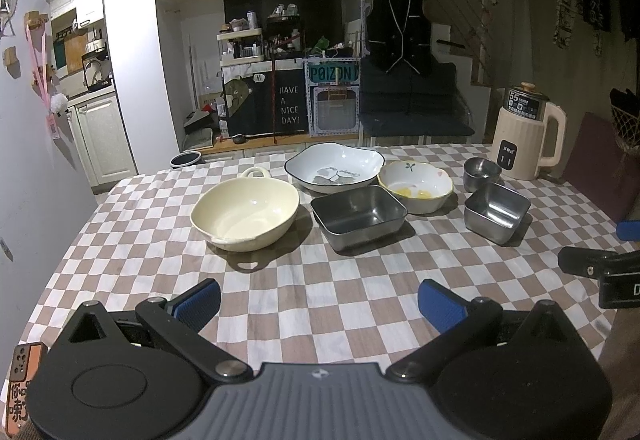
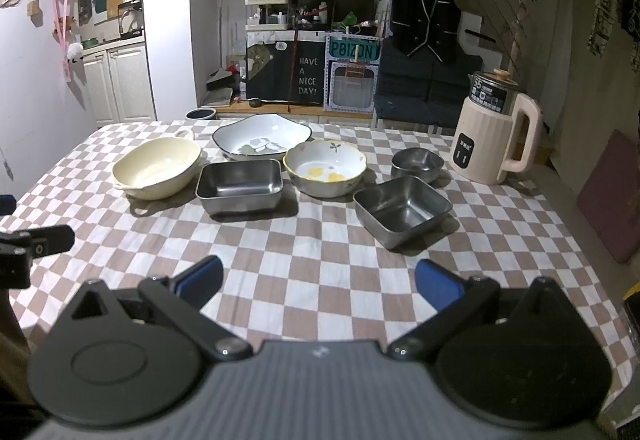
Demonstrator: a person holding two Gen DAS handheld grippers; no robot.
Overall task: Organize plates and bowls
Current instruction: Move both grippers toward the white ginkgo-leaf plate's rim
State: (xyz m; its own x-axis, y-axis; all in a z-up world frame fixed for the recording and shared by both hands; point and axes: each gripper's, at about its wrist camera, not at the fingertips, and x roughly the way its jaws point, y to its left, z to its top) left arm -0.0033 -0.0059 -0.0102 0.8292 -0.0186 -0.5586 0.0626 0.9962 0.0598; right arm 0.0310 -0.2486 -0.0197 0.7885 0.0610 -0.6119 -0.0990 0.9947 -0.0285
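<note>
Both hand-held grippers, left (image 1: 319,303) and right (image 2: 319,284), spread wide, empty. Cream bowl (image 1: 245,213) glossy, handled; steel tray (image 1: 359,216) rectangular.

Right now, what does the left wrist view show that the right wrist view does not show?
Only the left wrist view shows the orange tag with characters at its lower left, and the right gripper entering from its right edge.

Only the right wrist view shows the left gripper entering from its left edge, and more of the purple board beside the table.

Both show the cream bowl, the white plate, the floral bowl, the three steel containers, the kettle and the checkered tablecloth. Both grippers are open and hold nothing.
</note>
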